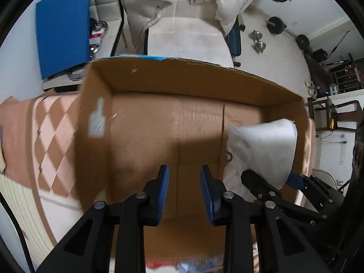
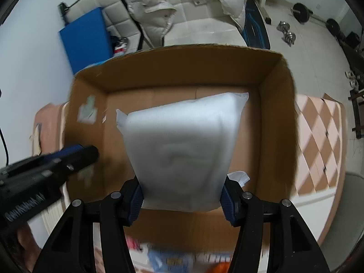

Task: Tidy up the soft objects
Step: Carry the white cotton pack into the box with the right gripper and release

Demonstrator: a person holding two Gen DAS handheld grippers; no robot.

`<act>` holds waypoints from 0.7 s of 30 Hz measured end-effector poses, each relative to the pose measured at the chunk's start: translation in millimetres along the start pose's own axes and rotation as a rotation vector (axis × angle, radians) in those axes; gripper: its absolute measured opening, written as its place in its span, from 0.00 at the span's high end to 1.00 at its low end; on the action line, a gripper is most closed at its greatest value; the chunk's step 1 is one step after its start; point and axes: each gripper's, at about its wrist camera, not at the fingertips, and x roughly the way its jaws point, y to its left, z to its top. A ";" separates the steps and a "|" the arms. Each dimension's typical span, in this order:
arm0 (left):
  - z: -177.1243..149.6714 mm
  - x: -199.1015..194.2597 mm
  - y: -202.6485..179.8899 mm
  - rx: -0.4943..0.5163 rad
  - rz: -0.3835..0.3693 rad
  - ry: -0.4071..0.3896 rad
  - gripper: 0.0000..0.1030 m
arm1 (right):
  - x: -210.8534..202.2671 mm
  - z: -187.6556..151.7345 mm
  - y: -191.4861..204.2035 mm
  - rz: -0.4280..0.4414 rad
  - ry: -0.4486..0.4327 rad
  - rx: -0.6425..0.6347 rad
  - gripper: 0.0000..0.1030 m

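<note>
Right gripper (image 2: 182, 195) holds white pack (image 2: 182, 145) over box (image 2: 276, 104).

An open brown cardboard box (image 2: 275, 104) sits on a checked pink-and-brown mat (image 2: 318, 141). Over its inside, toward the right wall, hangs a white padded foam pouch (image 2: 182, 141); behind the box lies a puffy cream down jacket (image 2: 159, 4).

Ahead of your tools: a pale quilted sofa (image 2: 200, 20) with a white puffer jacket (image 2: 159, 4) draped over it.
Ahead and left: you see a blue pad (image 1: 63, 31) leaning upright by the sofa.
Ahead and right: dumbbells (image 1: 258, 42) and black weight plates (image 1: 276, 25) lie on the pale floor (image 1: 284, 61).
Far right: you have a dark wooden chair (image 1: 334, 116).
Below, both sides: a pink-and-brown diamond-patterned mat (image 1: 54, 141).
</note>
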 end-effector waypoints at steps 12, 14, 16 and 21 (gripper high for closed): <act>24.6 20.4 9.0 -0.059 0.020 0.083 0.64 | 70.6 50.2 -14.4 -0.075 0.090 -0.008 0.13; 17.8 3.8 13.5 -0.057 0.007 0.047 0.30 | 60.4 47.8 -17.6 -0.049 0.064 -0.002 0.01; -0.6 -21.9 15.0 -0.033 0.021 -0.015 0.05 | 39.2 37.1 -23.1 -0.001 0.039 0.003 0.00; -65.3 -66.9 16.3 0.037 0.083 -0.098 0.05 | -14.6 -8.3 -31.4 -0.006 -0.034 -0.022 0.00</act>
